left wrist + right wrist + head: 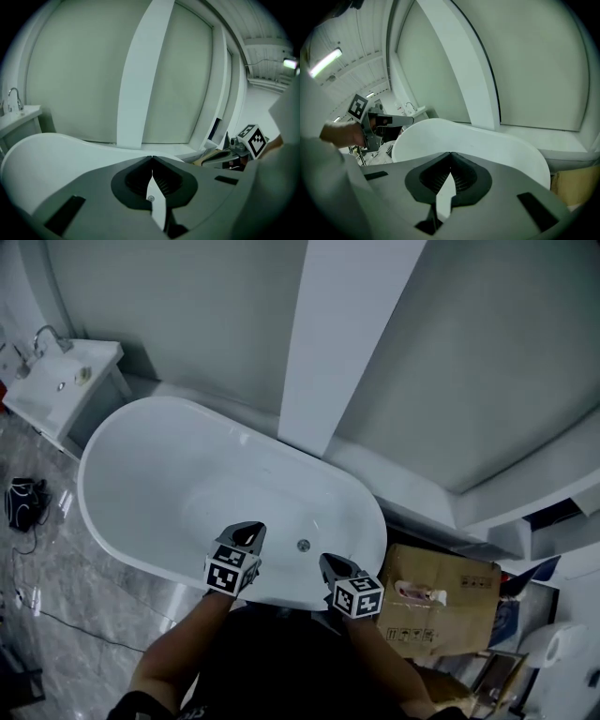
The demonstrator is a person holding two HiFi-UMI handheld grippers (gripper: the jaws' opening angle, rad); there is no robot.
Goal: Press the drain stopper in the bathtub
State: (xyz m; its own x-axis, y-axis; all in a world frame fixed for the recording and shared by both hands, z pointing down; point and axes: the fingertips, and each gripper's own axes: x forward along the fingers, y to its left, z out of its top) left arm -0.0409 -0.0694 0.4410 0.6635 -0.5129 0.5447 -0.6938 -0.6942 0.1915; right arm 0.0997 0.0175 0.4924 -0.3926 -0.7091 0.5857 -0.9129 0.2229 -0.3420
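Findings. The white oval bathtub (pixel 141 446) stands against the wall. Its drain stopper (pixel 303 545) sits on the tub floor towards the near end, a small round metal fitting. From the head view it cannot be told whether it sits raised or pressed down.

Left tool (pixel 251 532): jaws together at the tips, nothing between them. It is held above the near rim of the tub, just left of the stopper.

Right tool (pixel 330 563): jaws likewise together and empty. It is held over the near rim, just right of the stopper.

Neither tool touches the stopper; both hang well above the tub floor.

Progress, as judged: the approach is made, the press itself is not yet done. What remains is to lower one tool tip onto the stopper and push.

Surroundings: a washbasin (pixel 66 376) beyond the far end of the tub and a cardboard box (pixel 450 601) on the right.
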